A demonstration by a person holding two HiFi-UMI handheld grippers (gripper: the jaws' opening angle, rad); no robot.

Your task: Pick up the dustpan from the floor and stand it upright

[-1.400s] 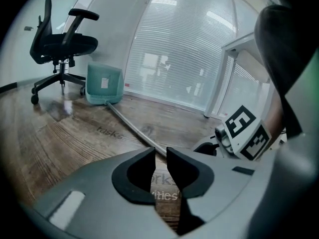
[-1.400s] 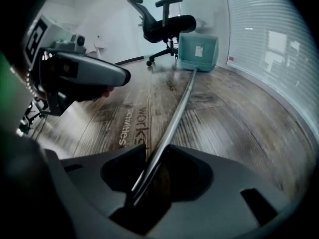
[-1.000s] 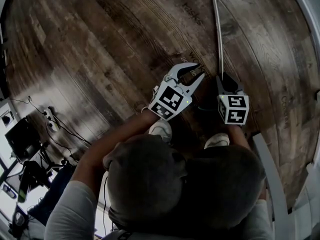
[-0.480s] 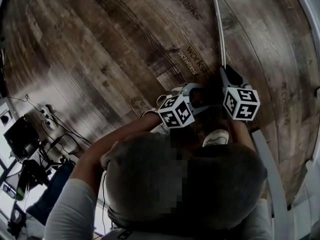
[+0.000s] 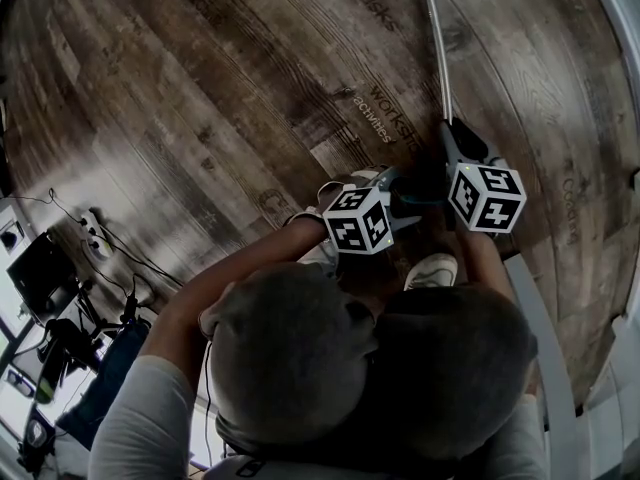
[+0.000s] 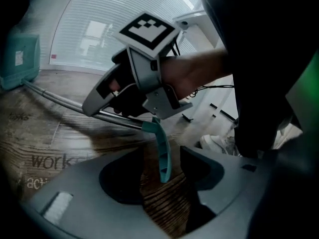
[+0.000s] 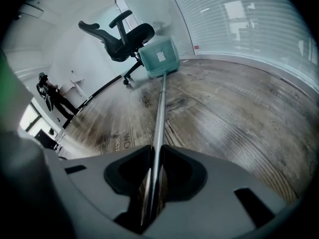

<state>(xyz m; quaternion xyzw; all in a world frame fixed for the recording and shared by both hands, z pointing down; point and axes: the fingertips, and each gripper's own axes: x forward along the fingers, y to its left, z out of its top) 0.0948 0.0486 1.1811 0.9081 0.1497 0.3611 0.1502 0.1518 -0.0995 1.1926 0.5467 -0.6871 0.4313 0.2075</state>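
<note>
The dustpan has a teal pan (image 7: 159, 58) resting on the wooden floor far ahead and a long metal pole (image 7: 159, 113) running back to me. My right gripper (image 7: 152, 183) is shut on that pole near its upper end. The pole ends in a curved teal grip (image 6: 162, 153), which hangs between the wide-apart jaws of my left gripper (image 6: 164, 180) without the pads pressing it. In the head view the left gripper (image 5: 400, 203) sits just left of the right gripper (image 5: 455, 140), with the pole (image 5: 437, 38) slanting away above them.
A black office chair (image 7: 122, 34) stands behind the pan. My white shoes (image 5: 430, 268) are right below the grippers. Cables and equipment (image 5: 60, 268) crowd the lower left. Printed words (image 5: 385, 118) mark the floor. White blinds line the far wall.
My left gripper has swung right and nearer, beside the right gripper, and its jaws have spread wide around the teal grip. The right gripper has kept its hold on the pole.
</note>
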